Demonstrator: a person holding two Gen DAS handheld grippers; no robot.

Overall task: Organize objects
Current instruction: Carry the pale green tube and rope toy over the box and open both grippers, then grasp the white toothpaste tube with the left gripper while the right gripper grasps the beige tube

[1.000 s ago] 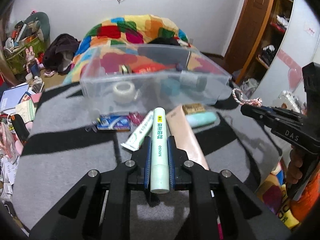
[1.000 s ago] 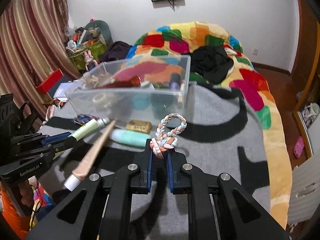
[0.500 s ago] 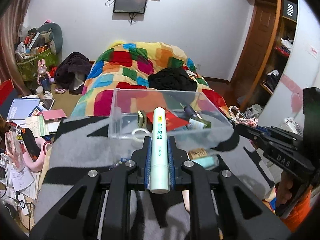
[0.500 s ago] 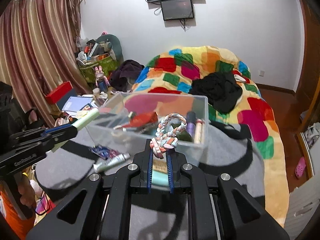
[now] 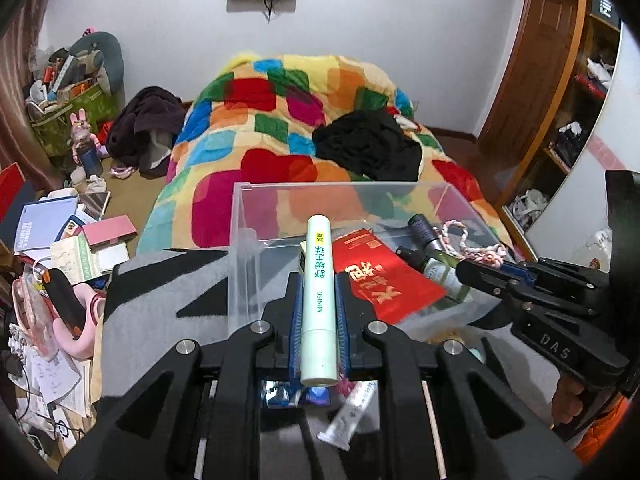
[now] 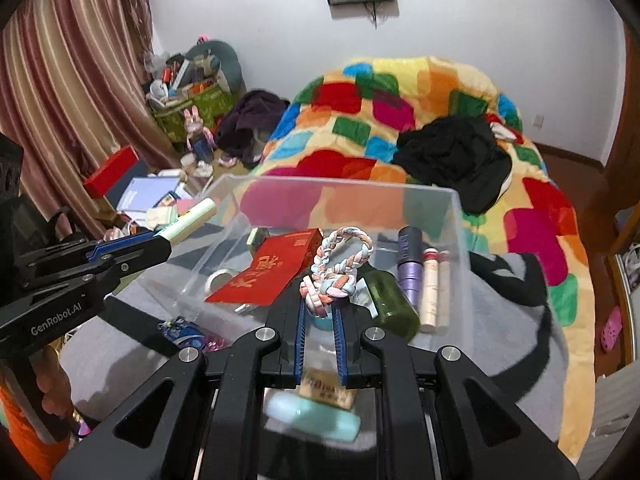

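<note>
The left tool (image 5: 319,300) grips a pale green tube (image 5: 319,304) and the right tool (image 6: 320,312) clamps a braided rope (image 6: 338,268), both above the clear bin (image 6: 456,240).

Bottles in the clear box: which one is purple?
The capped purple bottle lying between the dark green bottle and the pale pink tube, near the clear box's right wall.

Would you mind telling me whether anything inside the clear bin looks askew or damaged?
Nothing looks damaged. The red envelope leans tilted on other items in the clear bin, and the green bottle lies on its side.
</note>
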